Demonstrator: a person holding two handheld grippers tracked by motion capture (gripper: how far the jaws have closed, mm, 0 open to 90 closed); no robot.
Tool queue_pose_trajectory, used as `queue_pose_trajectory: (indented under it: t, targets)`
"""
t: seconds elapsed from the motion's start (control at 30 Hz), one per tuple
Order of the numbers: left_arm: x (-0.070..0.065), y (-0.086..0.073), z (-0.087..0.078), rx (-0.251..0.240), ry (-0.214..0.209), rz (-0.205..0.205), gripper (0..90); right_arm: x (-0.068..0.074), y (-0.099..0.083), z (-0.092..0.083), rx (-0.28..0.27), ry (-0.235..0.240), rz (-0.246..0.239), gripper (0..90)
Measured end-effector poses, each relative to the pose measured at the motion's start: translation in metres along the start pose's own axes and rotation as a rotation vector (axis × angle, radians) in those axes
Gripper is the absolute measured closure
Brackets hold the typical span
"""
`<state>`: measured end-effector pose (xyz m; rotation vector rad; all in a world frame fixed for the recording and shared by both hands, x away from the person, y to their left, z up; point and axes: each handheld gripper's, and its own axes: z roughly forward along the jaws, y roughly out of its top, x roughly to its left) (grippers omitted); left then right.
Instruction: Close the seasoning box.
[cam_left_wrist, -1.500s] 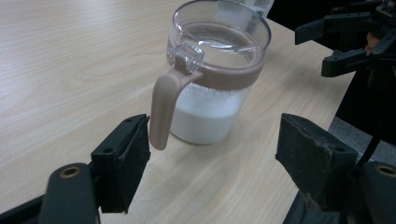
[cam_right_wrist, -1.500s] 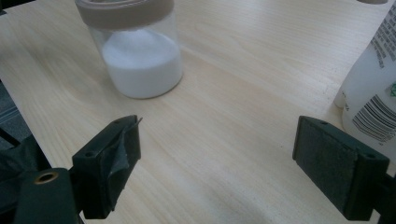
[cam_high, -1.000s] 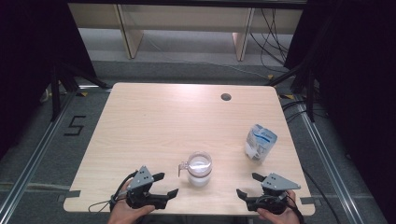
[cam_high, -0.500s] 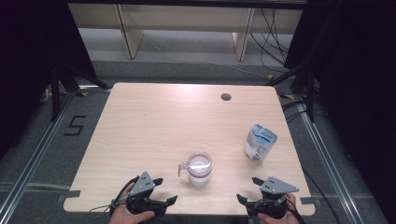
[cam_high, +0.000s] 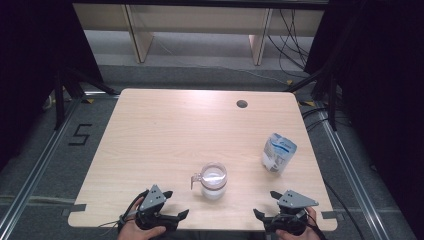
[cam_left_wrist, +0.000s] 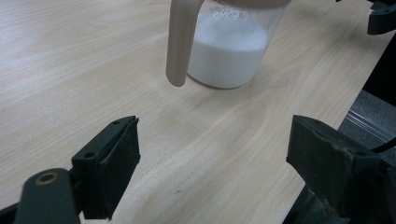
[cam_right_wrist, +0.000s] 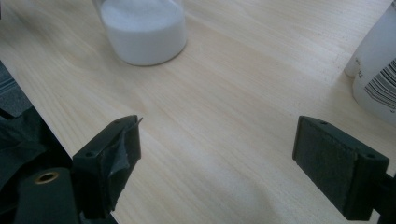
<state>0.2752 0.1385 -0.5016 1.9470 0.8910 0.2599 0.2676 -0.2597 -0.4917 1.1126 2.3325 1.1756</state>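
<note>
A clear jug (cam_high: 213, 180) with a tan handle, part full of white powder, stands near the table's front middle; it also rises ahead in the left gripper view (cam_left_wrist: 229, 51) and the right gripper view (cam_right_wrist: 142, 32). A white and blue pouch (cam_high: 278, 152) stands upright to its right (cam_right_wrist: 378, 70). My left gripper (cam_high: 176, 203) lies at the front edge, left of the jug. Its jaws have just been opening and stand wide (cam_left_wrist: 217, 149) with nothing between them. My right gripper (cam_high: 266, 204) rests at the front right, open and empty (cam_right_wrist: 217, 144).
The light wooden table (cam_high: 165, 130) has a round cable hole (cam_high: 242, 104) at its far right. Dark curtains and stand legs flank the table. Shelving stands behind it.
The left gripper has drawn back a little toward the table's front edge and its jaws have spread slightly. The right gripper, jug and pouch have stayed put.
</note>
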Motion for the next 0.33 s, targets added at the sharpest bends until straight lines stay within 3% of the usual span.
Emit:
queue_pose_trajectory:
  t: [0.1, 0.33]
  targets:
    - [-0.0002, -0.0001, -0.0001, 0.003, 0.0, 0.004, 16.5, -0.0035, 0.0006, 0.0013, -0.015, -0.002, -0.042, 16.0]
    - [0.0003, -0.0003, 0.0003, 0.0, -0.001, -0.003, 16.4, -0.0041, 0.0006, 0.0025, -0.016, 0.004, -0.044, 16.0]
